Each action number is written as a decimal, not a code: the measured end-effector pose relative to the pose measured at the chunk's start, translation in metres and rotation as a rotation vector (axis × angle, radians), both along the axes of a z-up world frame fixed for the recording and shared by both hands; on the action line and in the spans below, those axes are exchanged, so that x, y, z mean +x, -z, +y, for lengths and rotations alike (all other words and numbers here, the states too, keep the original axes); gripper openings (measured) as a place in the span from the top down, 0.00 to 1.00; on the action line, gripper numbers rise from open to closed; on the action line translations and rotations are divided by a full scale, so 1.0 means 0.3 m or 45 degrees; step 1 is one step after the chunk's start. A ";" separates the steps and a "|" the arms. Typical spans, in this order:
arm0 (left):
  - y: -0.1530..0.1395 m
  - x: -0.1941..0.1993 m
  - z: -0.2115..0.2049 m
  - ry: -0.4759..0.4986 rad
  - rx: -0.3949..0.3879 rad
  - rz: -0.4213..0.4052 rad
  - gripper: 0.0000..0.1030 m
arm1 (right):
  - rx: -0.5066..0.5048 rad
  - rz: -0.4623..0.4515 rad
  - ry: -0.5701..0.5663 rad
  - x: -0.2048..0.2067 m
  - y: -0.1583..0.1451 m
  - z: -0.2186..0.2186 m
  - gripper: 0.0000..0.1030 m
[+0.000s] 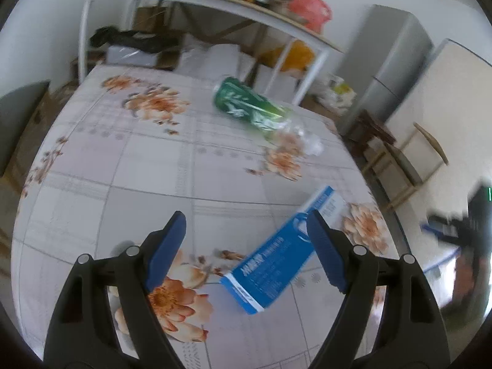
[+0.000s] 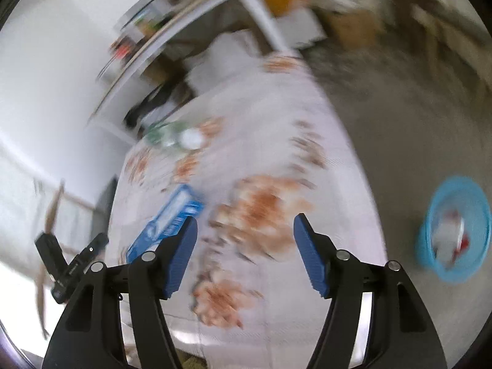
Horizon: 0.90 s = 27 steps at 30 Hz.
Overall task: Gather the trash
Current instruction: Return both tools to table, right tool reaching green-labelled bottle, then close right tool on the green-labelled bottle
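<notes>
blue bin point(image 2: 455, 230) holds white and red trash point(image 2: 452, 236).

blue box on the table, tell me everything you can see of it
The blue box is a long, slim carton, cardboard by the look of it, blue with white print and a pale panel at its far end. It lies flat on the flowered tablecloth, set diagonally, near the table's edge. Both its visible ends look closed. Nothing grips it: the left gripper hangs open above it.

I see carton point(image 1: 278, 253) on table point(image 1: 123, 166) near me, bottle point(image 1: 255, 107) behind it, bin point(image 2: 455, 230) on floor right of table.
</notes>
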<state>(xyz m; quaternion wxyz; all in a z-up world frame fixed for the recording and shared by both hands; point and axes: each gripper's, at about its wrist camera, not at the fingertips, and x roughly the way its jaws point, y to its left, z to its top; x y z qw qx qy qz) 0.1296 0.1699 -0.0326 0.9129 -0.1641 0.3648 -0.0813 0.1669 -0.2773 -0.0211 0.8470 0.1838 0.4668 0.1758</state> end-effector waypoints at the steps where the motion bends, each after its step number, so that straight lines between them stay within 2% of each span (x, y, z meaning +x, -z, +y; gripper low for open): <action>1: -0.004 -0.009 -0.015 0.040 0.014 -0.027 0.26 | -0.054 -0.043 -0.078 0.038 -0.034 0.068 0.31; 6: -0.019 -0.023 -0.069 0.132 0.010 -0.081 0.26 | -0.356 -0.273 -0.446 0.226 -0.154 0.396 0.17; 11: -0.014 -0.021 -0.089 0.172 0.013 -0.099 0.26 | -0.617 -0.376 -0.655 0.422 -0.148 0.674 0.13; 15: -0.001 -0.003 -0.099 0.195 0.026 -0.094 0.26 | -0.729 -0.324 -0.782 0.613 -0.077 0.859 0.13; 19: 0.008 0.006 -0.104 0.218 0.021 -0.090 0.26 | -0.832 -0.244 -0.868 0.732 -0.002 0.969 0.13; 25: 0.028 0.014 -0.105 0.227 -0.020 -0.067 0.26 | -0.808 -0.040 -0.844 0.855 0.113 1.018 0.13; 27: 0.037 0.018 -0.112 0.233 -0.031 -0.053 0.26 | -0.785 -0.006 -0.829 0.866 0.129 1.003 0.19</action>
